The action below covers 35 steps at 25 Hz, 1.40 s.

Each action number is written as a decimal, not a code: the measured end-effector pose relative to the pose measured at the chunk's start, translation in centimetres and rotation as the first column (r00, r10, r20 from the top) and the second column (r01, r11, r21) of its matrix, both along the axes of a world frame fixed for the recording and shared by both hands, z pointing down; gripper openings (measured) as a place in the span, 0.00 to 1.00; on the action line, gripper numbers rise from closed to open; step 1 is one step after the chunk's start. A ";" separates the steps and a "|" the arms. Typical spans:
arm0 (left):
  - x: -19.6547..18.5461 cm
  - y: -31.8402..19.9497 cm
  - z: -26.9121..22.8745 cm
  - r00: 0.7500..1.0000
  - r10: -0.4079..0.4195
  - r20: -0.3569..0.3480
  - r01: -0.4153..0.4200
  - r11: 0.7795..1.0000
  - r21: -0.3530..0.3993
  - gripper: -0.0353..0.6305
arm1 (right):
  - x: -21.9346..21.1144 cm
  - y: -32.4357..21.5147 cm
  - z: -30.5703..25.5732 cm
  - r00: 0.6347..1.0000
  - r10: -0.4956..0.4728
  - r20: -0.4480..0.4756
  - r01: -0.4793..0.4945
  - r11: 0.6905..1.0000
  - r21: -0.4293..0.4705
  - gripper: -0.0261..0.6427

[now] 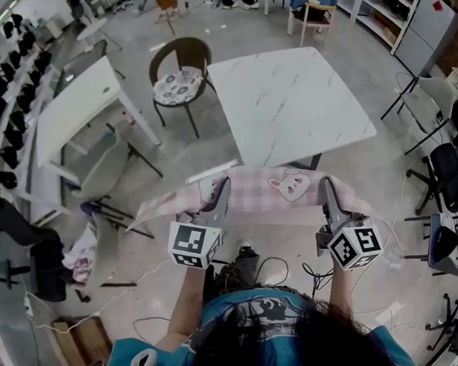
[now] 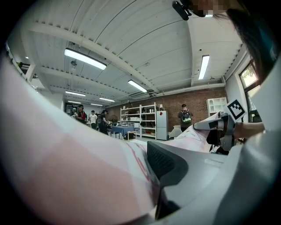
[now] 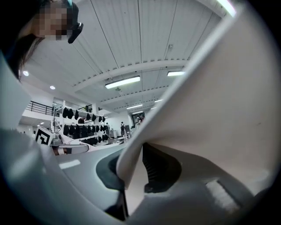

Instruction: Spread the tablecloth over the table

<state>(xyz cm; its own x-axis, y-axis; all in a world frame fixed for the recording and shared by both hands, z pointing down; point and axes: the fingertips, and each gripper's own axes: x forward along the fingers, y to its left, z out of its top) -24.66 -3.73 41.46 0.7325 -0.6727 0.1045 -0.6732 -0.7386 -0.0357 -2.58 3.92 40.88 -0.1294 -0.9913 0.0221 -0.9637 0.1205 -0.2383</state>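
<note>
A pink checked tablecloth (image 1: 253,191) with rabbit pictures hangs stretched between my two grippers, just short of the near edge of the white marble-look table (image 1: 290,101). My left gripper (image 1: 220,188) is shut on the cloth's left part, and the cloth (image 2: 74,176) fills the left of the left gripper view. My right gripper (image 1: 327,188) is shut on the right part, with the cloth (image 3: 210,101) draped over its jaws in the right gripper view. Both point roughly level toward the table. The cloth's left end (image 1: 157,210) sags beyond the left gripper.
A brown chair (image 1: 179,73) with a patterned cushion stands at the table's far left corner. A second white table (image 1: 77,110) is at the left, with black chairs (image 1: 449,169) at the right. Cables (image 1: 273,272) lie on the floor by the person's feet.
</note>
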 end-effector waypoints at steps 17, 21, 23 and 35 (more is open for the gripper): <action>0.7 -13.7 -8.7 0.993 0.109 -0.047 -0.098 0.975 0.201 0.19 | 0.1 -12.4 -8.8 0.998 -0.027 -0.049 0.034 0.987 0.155 0.10; 1.4 -15.9 -10.2 0.993 0.098 -0.065 -0.082 0.971 0.224 0.19 | 0.8 -15.4 -10.9 0.994 -0.051 -0.101 0.068 0.983 0.173 0.10; 1.5 -16.9 -10.7 0.993 0.082 -0.081 -0.062 0.973 0.221 0.19 | 1.0 -16.9 -11.8 0.990 -0.073 -0.118 0.092 0.980 0.174 0.10; 6.6 -26.3 -14.4 0.998 -0.015 -0.059 0.033 0.950 0.309 0.18 | 6.6 -29.9 -15.4 0.966 -0.209 -0.151 0.240 0.945 0.223 0.10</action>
